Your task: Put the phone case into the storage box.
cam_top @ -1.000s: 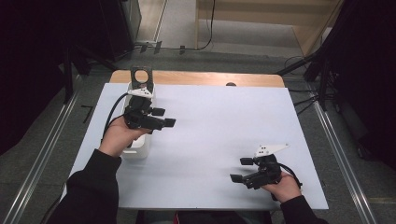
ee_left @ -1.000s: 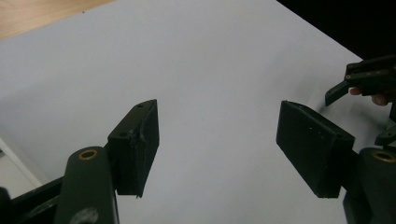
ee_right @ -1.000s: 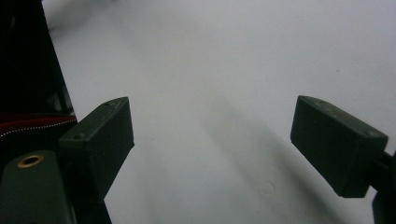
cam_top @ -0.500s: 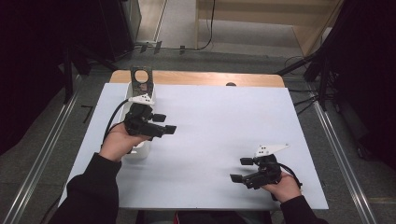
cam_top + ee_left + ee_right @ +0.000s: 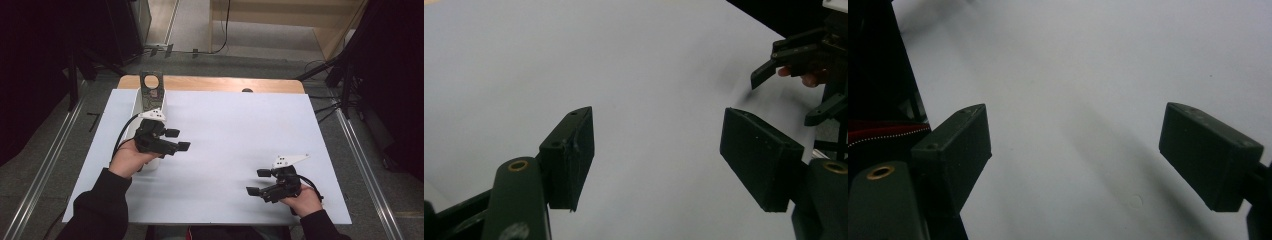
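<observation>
white table (image 5: 225, 125); both hand-held grippers gape, left (image 5: 177, 140), right (image 5: 257, 182).

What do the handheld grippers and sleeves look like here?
Both are black two-jaw units with flat rectangular pads. The left gripper and right gripper each carry a pale three-cornered top plate and trail a black cable. Brass-coloured rings sit at the jaw bases. The person's long sleeves are black.

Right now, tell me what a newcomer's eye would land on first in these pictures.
The broad white sheet covering the table dominates. On it sit two black hand-held grippers: the left gripper at the left side, beside a tall narrow white container with a dark metal bracket with a round hole at its far end, and the right gripper near the front right corner. Both have jaws wide apart and hold nothing.
</observation>
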{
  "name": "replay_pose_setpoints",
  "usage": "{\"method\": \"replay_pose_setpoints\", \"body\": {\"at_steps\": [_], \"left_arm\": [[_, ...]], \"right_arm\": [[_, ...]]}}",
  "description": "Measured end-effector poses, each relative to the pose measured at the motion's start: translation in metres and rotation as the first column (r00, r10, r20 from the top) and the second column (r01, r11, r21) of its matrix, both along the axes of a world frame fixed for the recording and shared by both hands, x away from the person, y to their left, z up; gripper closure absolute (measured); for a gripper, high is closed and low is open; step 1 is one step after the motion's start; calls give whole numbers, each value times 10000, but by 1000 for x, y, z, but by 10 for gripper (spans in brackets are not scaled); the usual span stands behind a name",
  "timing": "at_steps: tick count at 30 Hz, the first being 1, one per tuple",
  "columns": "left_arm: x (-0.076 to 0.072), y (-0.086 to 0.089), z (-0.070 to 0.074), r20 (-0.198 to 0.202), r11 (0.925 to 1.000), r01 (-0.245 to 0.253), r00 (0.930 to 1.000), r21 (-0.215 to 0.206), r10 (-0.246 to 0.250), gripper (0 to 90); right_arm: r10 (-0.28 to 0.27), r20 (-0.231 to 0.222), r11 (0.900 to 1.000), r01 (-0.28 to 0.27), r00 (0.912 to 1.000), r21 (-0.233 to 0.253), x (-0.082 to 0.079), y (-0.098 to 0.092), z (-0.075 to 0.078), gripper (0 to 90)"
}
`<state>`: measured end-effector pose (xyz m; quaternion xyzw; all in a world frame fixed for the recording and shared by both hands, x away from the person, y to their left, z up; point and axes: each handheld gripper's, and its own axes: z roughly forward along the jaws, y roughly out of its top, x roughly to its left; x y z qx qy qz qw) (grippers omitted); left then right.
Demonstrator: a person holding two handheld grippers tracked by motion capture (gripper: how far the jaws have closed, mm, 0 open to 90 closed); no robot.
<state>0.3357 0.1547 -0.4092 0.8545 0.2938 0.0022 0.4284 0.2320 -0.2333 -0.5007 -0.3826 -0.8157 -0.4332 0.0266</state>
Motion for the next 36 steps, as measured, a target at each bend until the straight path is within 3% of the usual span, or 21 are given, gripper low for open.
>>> {"method": "replay_pose_setpoints", "body": {"at_steps": [12, 26, 36], "left_arm": [[-9, -6, -6, 135, 9985, 546, 9984, 64, -547, 161], [-27, -13, -16, 696, 9962, 839, 9939, 249, -855, 162], [-36, -14, -27, 650, 9939, 1051, 9921, 335, -1071, 162]], "right_arm": [[-21, 24, 10000, 21, 10000, 7, 0, 0, 0, 122], [-48, -30, 10000, 48, 10000, 37, 0, 0, 1, 122], [-37, -9, 10000, 37, 10000, 15, 0, -1, 1, 122]]}}
